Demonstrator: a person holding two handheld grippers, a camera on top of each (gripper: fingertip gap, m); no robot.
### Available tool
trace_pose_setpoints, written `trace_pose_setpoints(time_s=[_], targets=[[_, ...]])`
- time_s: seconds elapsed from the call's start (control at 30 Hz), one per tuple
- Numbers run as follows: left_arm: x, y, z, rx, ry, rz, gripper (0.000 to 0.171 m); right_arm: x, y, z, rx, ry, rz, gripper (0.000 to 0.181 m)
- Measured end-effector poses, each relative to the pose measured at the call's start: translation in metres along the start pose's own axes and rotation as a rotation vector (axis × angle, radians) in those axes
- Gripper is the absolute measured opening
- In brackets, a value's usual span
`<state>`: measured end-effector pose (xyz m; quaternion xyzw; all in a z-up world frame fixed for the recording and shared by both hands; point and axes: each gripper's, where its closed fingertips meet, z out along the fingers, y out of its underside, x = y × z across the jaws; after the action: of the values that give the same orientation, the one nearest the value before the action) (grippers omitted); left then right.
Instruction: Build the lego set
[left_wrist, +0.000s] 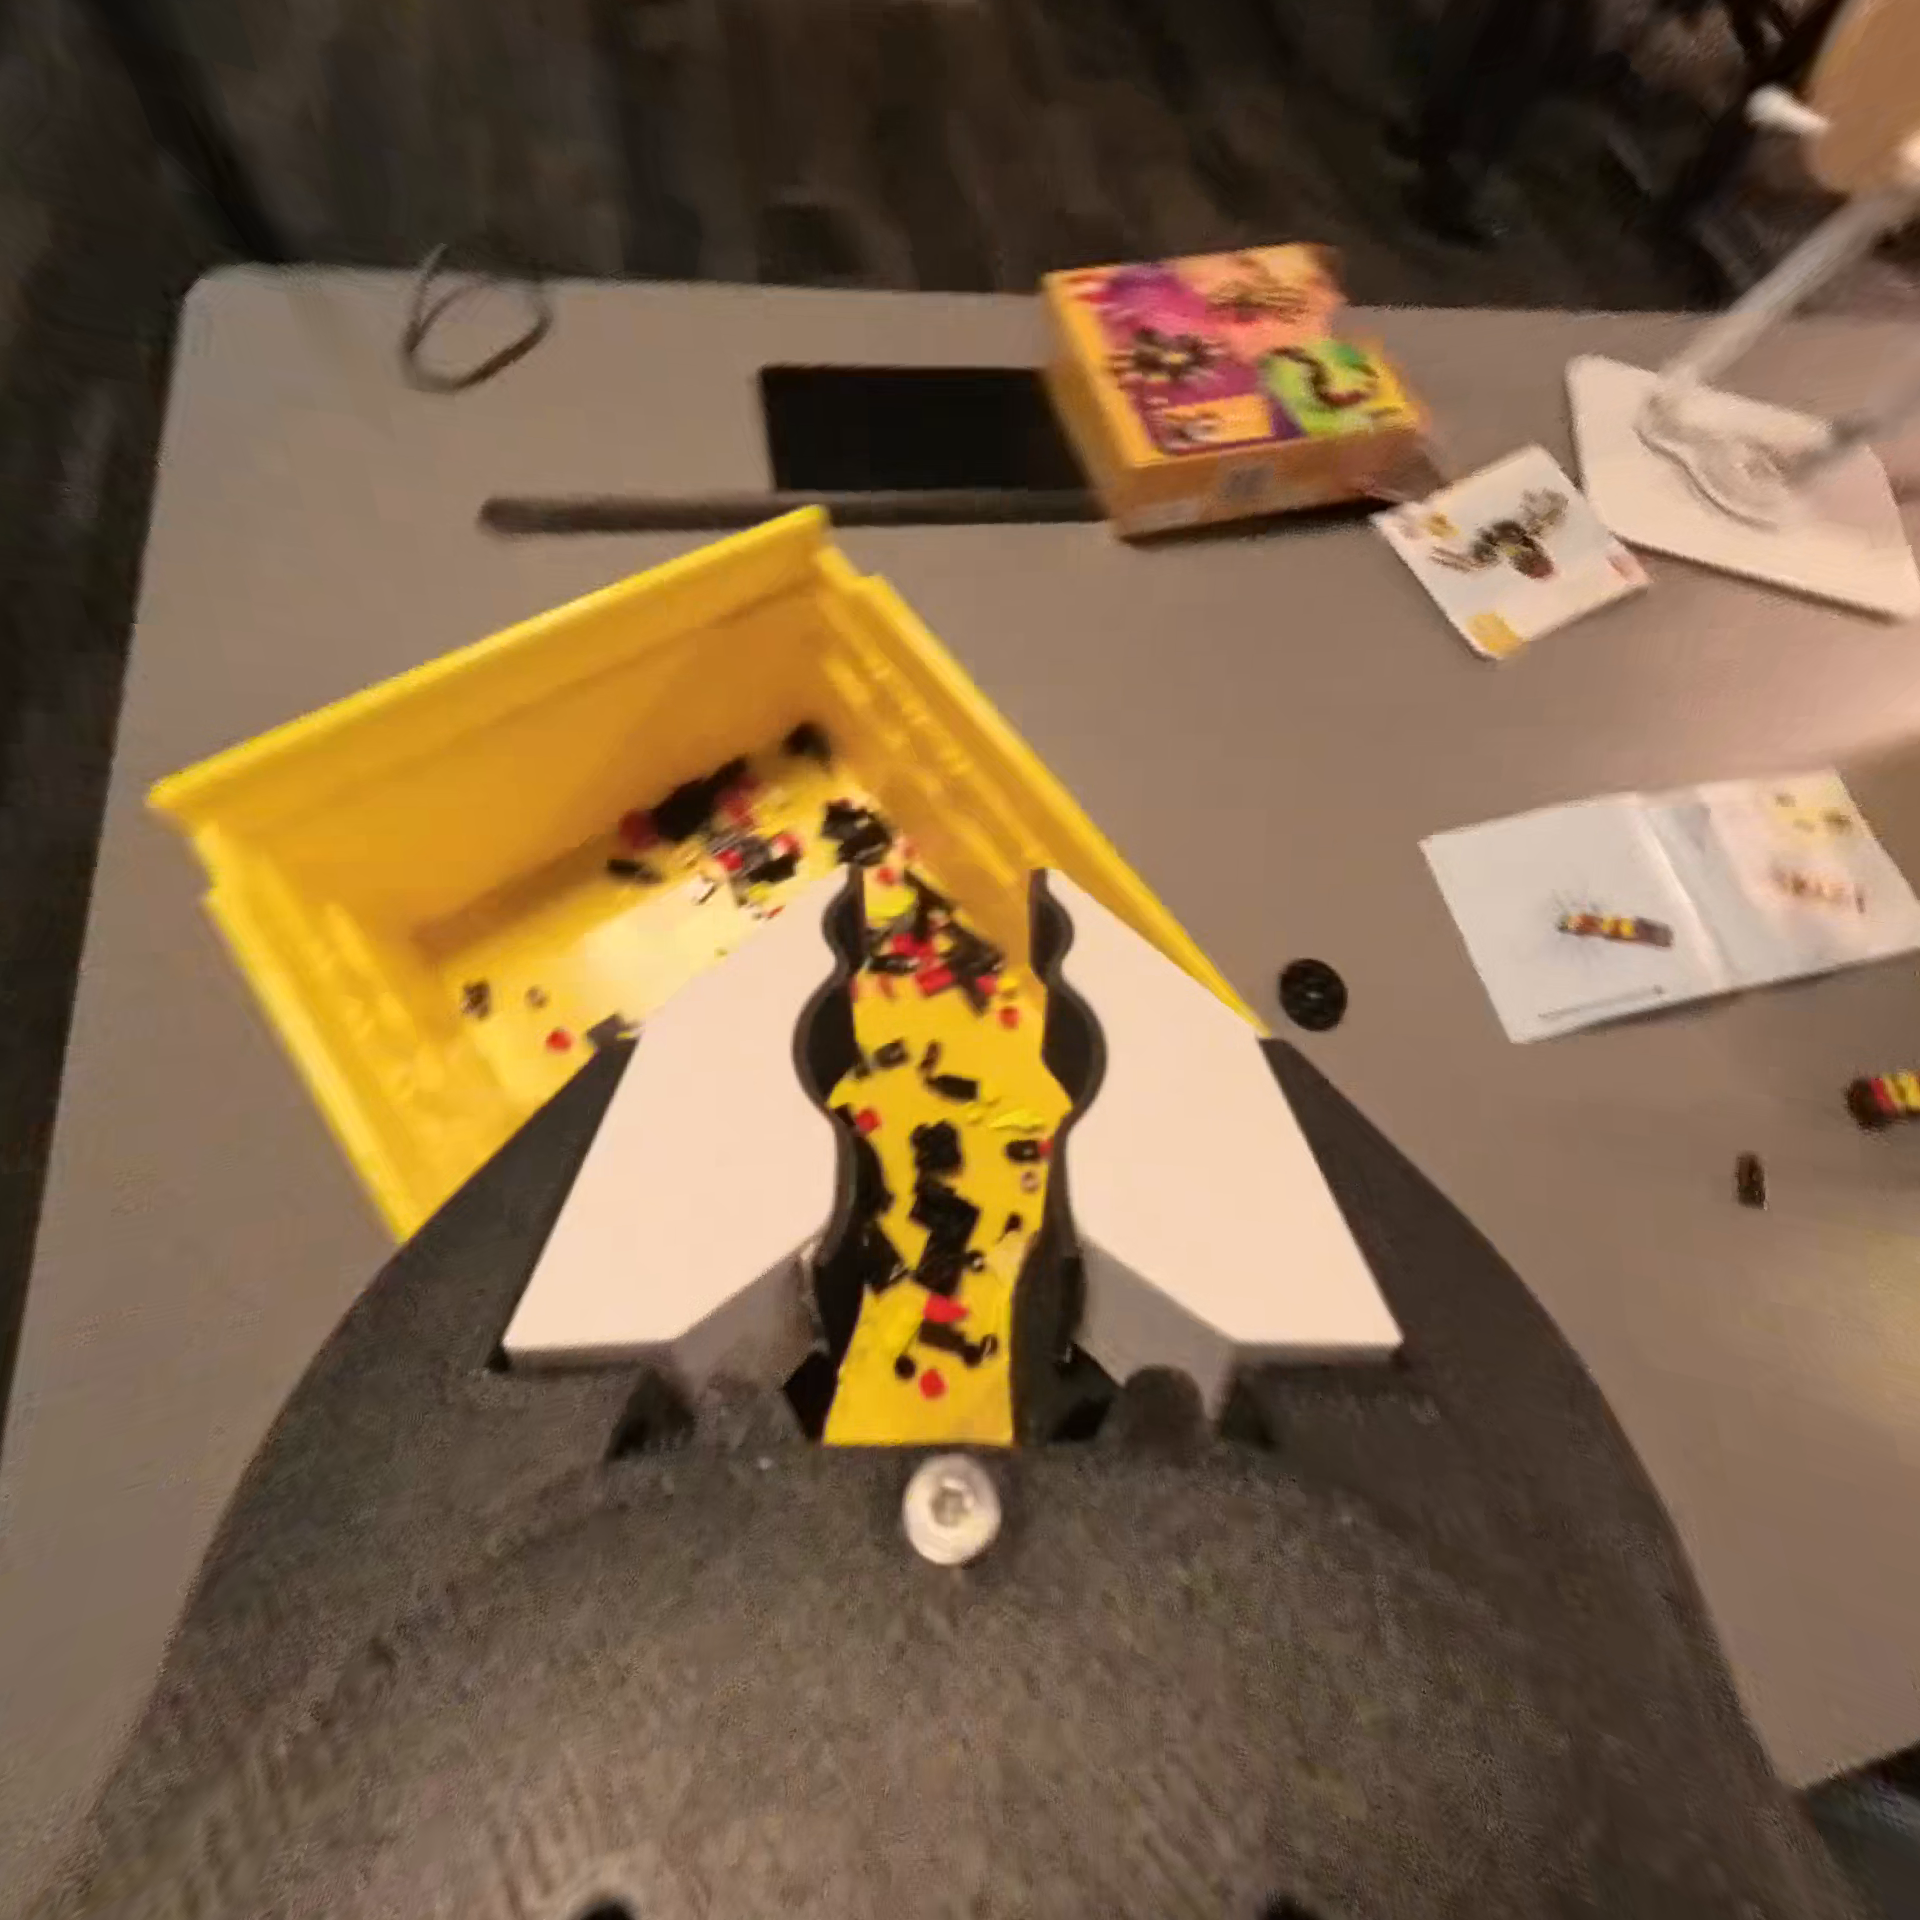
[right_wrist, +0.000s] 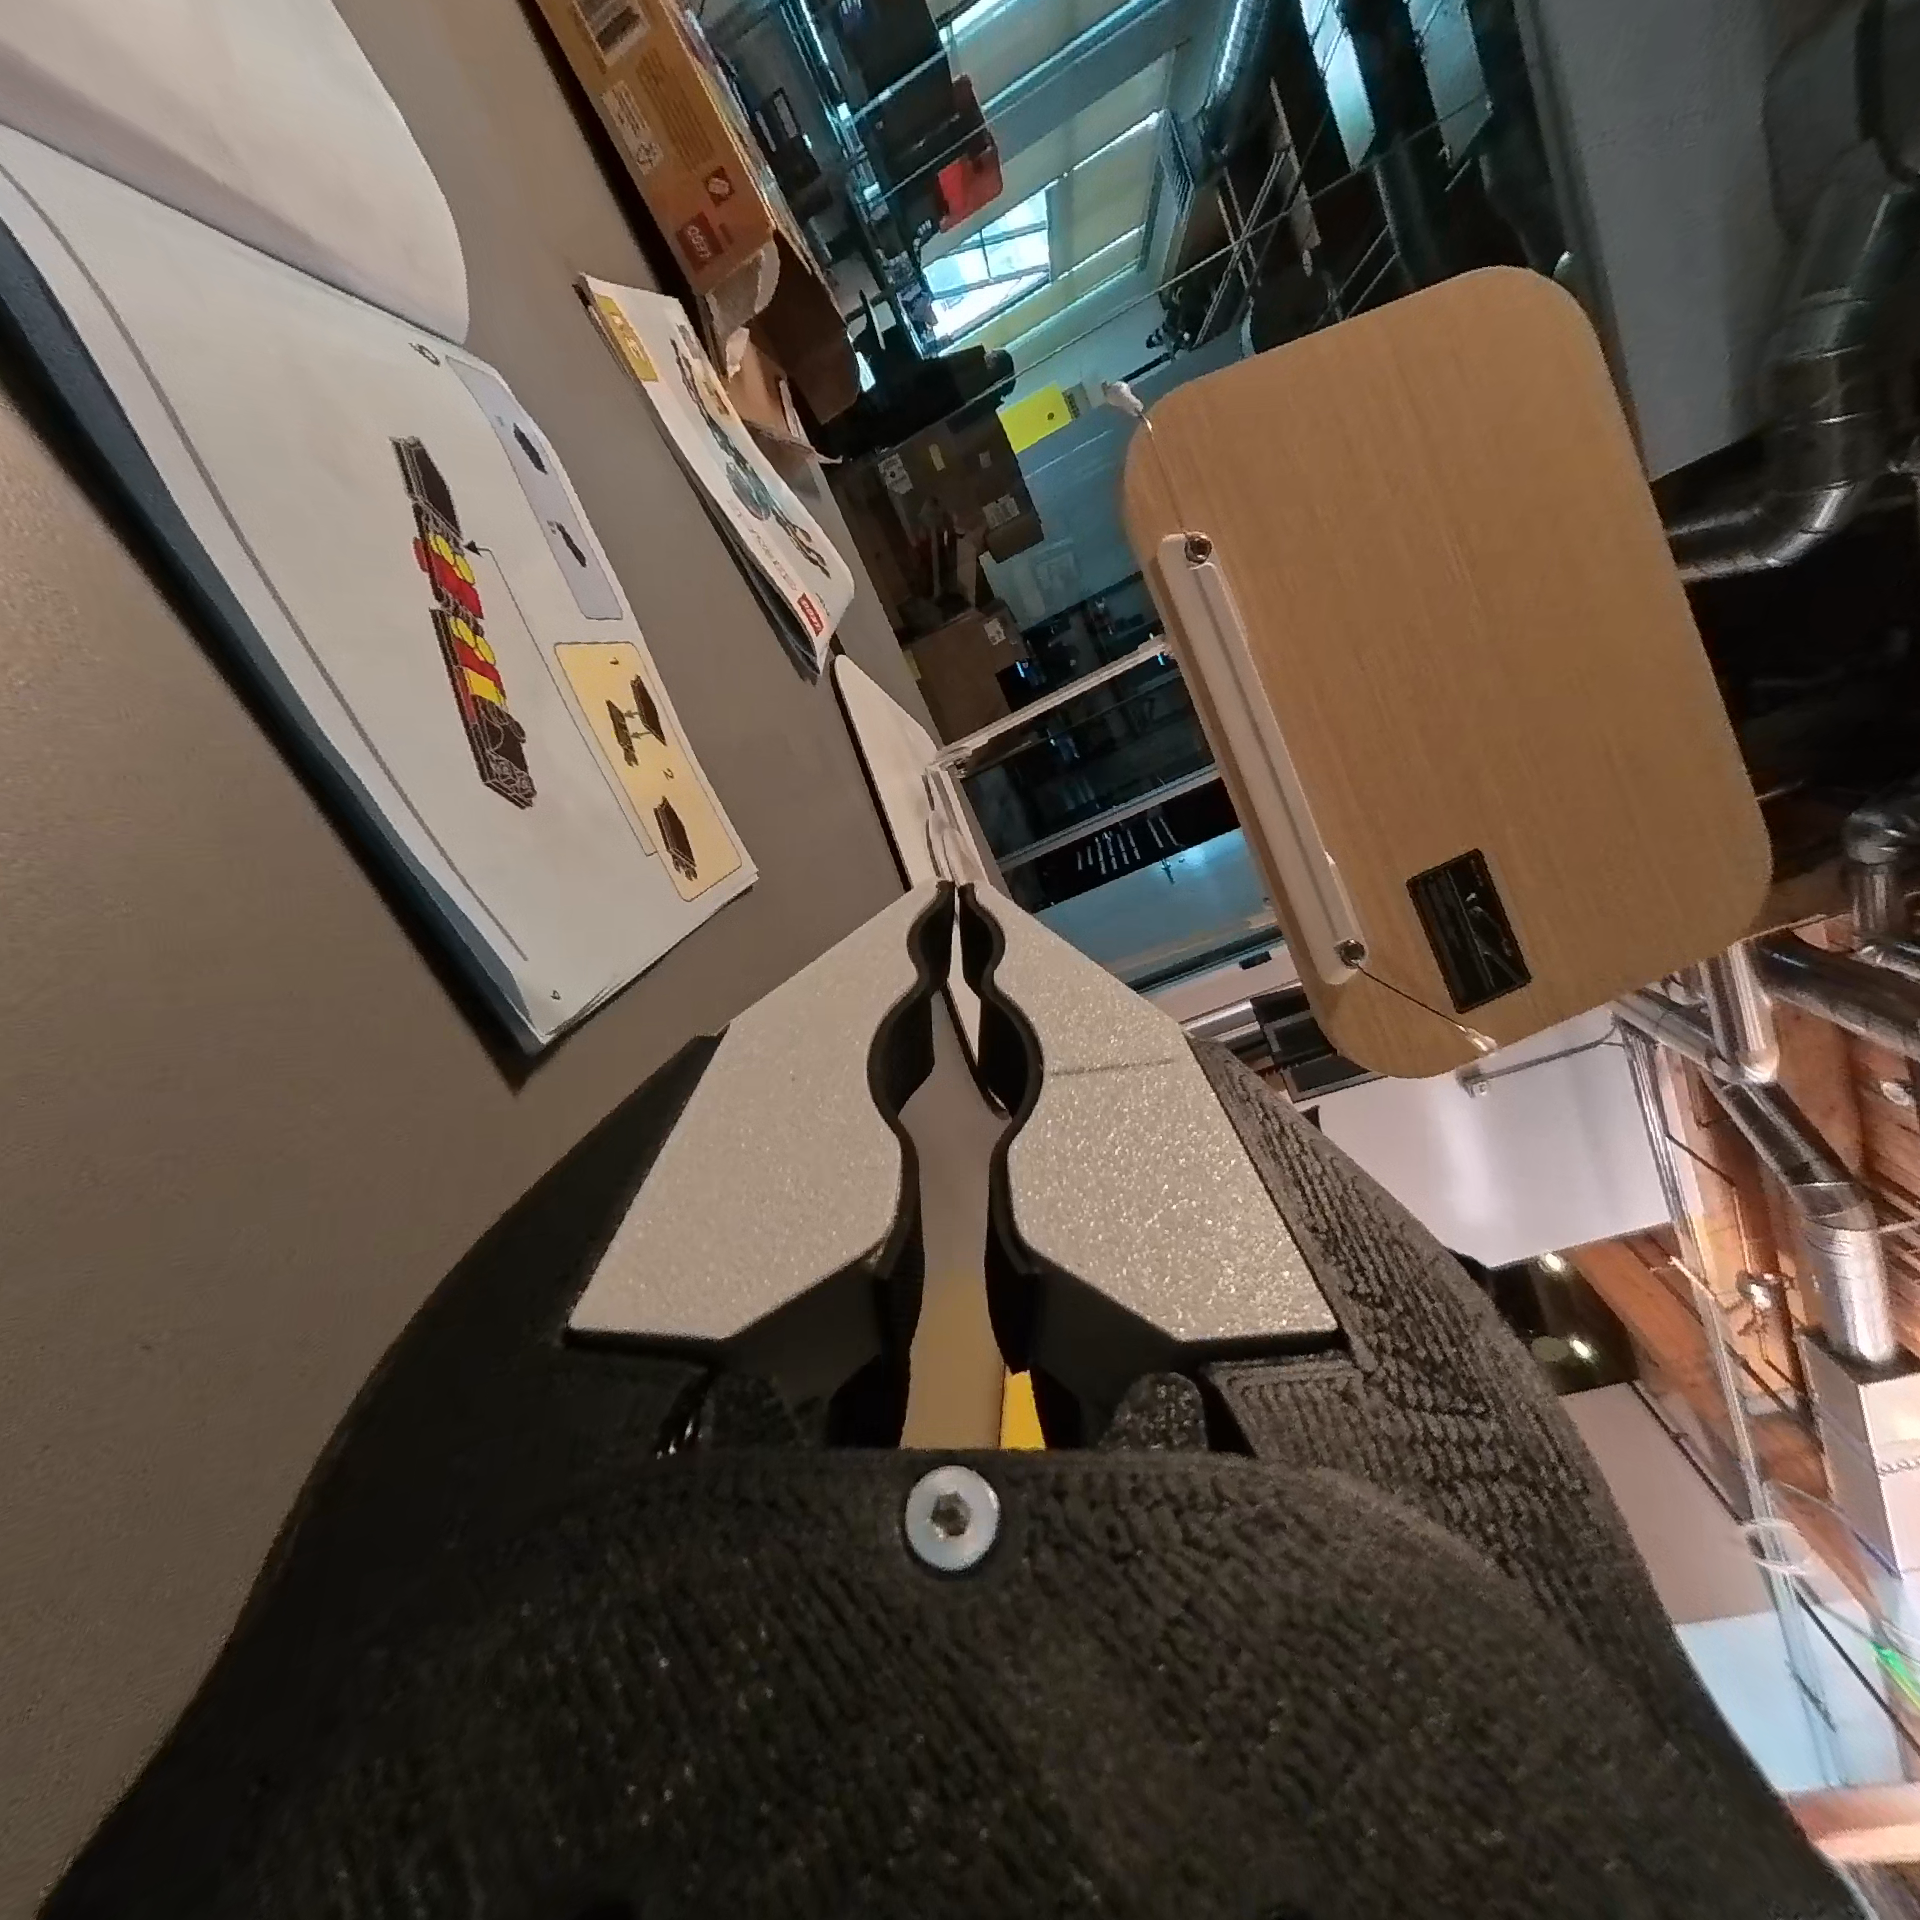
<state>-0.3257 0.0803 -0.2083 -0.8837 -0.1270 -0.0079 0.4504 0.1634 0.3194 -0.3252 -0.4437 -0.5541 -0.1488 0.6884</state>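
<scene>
- Black textured housing of my left claw filled the foreground; its pale fingers stood apart, released and empty, poised over the yellow bin.
- Loose black, red and yellow lego pieces lay scattered across the bin's floor, blurred in the left wrist view.
- On the grey table to the right sat a small striped partial build, just beside the open instruction booklet; one tiny dark piece lay near it.
- The set's box rested further back.
- My right claw was tipped sideways, fingertips clenched together – I could not see anything between them.
- Risk, as I judged it: pieces so small and heaped could slip or come up in pairs – a blind grab might also nudge the bin.
</scene>
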Motion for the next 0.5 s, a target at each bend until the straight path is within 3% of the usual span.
trace_pose_setpoints(time_s=[0.1, 0.2, 0.33, 0.5], targets=[[-0.043, 0.014, -0.006, -0.033, -0.102, -0.091, 0.03, -0.001, 0.001, 0.001, -0.006, -0.002, -0.003, 0.0], [-0.061, 0.029, -0.003, -0.103, -0.163, -0.111, 0.03, -0.001, 0.003, 0.001, -0.015, -0.003, -0.006, 0.0], [-0.071, 0.043, 0.005, -0.194, -0.224, -0.101, 0.032, -0.001, 0.004, 0.002, -0.024, -0.003, -0.011, 0.0], [-0.066, 0.05, 0.017, -0.248, -0.204, -0.083, 0.034, -0.002, 0.005, 0.002, -0.027, -0.005, -0.013, 0.0]])
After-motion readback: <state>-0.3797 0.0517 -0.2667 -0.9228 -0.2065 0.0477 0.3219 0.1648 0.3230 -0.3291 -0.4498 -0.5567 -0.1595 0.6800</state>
